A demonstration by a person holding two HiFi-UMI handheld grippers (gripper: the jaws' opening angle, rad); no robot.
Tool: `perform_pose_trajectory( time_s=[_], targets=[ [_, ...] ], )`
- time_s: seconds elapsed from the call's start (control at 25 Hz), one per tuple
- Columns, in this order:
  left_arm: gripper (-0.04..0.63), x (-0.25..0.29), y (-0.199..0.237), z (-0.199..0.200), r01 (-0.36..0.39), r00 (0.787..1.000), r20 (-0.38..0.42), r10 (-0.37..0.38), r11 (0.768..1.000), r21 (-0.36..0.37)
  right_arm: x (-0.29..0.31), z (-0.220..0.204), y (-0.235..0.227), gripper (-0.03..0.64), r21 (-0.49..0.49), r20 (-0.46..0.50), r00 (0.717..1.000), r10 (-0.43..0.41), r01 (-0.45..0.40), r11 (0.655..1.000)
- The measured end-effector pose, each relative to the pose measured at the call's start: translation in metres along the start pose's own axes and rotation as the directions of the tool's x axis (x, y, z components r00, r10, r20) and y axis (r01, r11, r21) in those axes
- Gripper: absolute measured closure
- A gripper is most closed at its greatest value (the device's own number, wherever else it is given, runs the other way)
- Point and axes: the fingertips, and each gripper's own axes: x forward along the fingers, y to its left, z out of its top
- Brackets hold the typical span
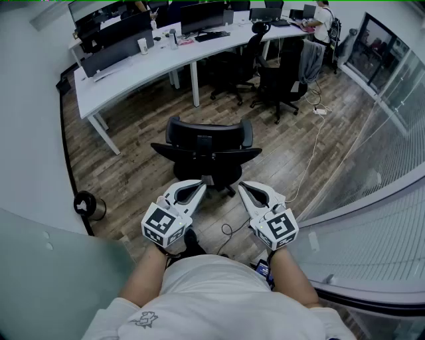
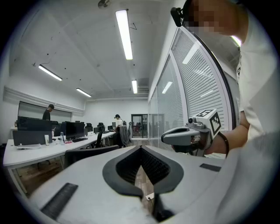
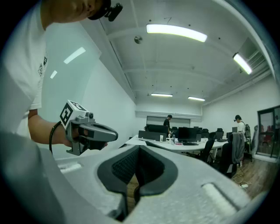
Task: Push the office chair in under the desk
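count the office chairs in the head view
3: near chair mid-floor, away from the desk; left chair and right chair side by side at the desk's near edge. More may be hidden beyond the desk.

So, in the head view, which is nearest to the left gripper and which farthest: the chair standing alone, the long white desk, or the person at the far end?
1. The chair, just ahead of the left gripper.
2. The desk, beyond the chair, across the floor.
3. The person, far end, upper right.
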Motion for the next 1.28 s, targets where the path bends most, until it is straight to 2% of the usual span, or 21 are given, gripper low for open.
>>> perform_pose_trajectory(
  time_s=[0.4, 0.76, 1.0, 1.28],
  targets=[
    [0.597, 0.005, 0.032, -0.008, -0.009, 1.000, -0.010, 0.009, 1.000, 0.017, 0.029, -0.007, -0.006, 0.615, -0.005, -0.017, 1.000, 0.010, -0.010, 1.000],
    [0.597, 0.008, 0.091, -0.020, 0.023, 0.999, -0.027, -0.022, 0.999, 0.045, 0.085, -0.021, -0.015, 0.614, -0.017, -0.067, 0.998, -0.003, 0.001, 1.000],
    [0.597, 0.004, 0.150, -0.022, 0.089, 0.996, 0.007, -0.089, 0.995, -0.051, 0.138, -0.022, -0.023, 0.614, -0.004, -0.098, 0.995, -0.028, 0.027, 1.000],
    [0.597, -0.001, 0.195, -0.036, 0.150, 0.988, -0.040, -0.152, 0.988, -0.045, 0.176, -0.033, -0.024, 0.614, 0.021, -0.132, 0.988, -0.080, 0.084, 0.996]
  ],
)
